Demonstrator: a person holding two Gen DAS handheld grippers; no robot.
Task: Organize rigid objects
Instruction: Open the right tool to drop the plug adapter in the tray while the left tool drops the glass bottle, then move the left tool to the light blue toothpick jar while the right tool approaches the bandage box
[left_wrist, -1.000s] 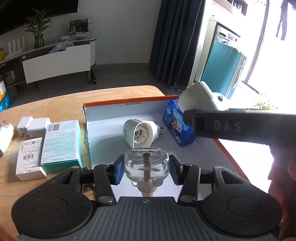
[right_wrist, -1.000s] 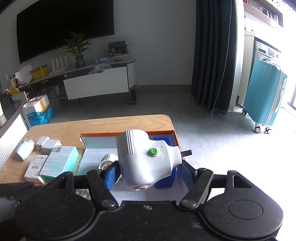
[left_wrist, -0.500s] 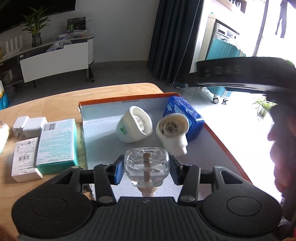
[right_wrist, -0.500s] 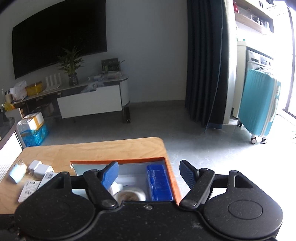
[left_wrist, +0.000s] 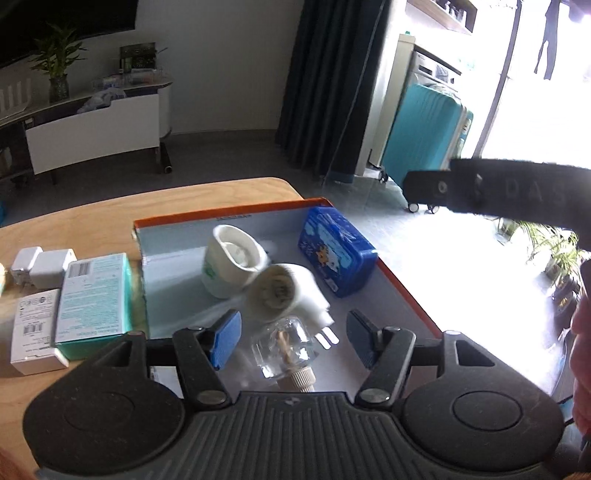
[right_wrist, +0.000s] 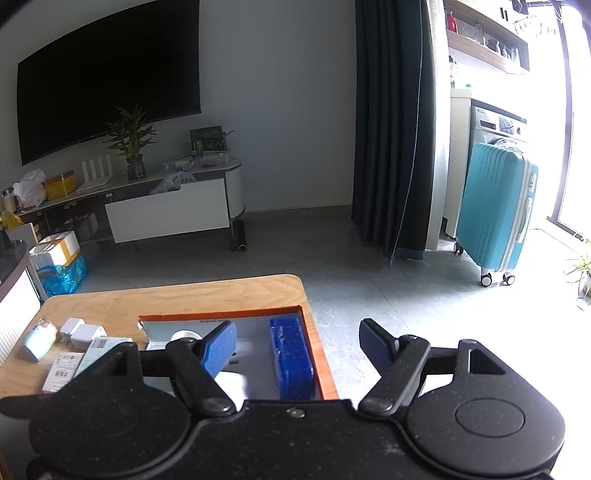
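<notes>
Off to the left of the left claw (left_wrist: 293, 341), boxes lie on the table (left_wrist: 92, 221): two white adapters (left_wrist: 42, 264), a small white box (left_wrist: 35, 332), a teal carton (left_wrist: 96, 297); these look not yet sorted. Between the left claw's blue pads sits the clear glass bottle (left_wrist: 284, 347), lying in the orange-edged tray (left_wrist: 410, 299) (tipped, cap toward the claw); the jaws are opening and the pads stand clear of it. Just ahead lie two white plug-in units (left_wrist: 258, 273), and right of those a blue case (left_wrist: 338, 256). The right claw (right_wrist: 297, 345) hovers above, spread wide and empty. This looks like a drop-off step; next, I judge, lift away and reach left for a box.
</notes>
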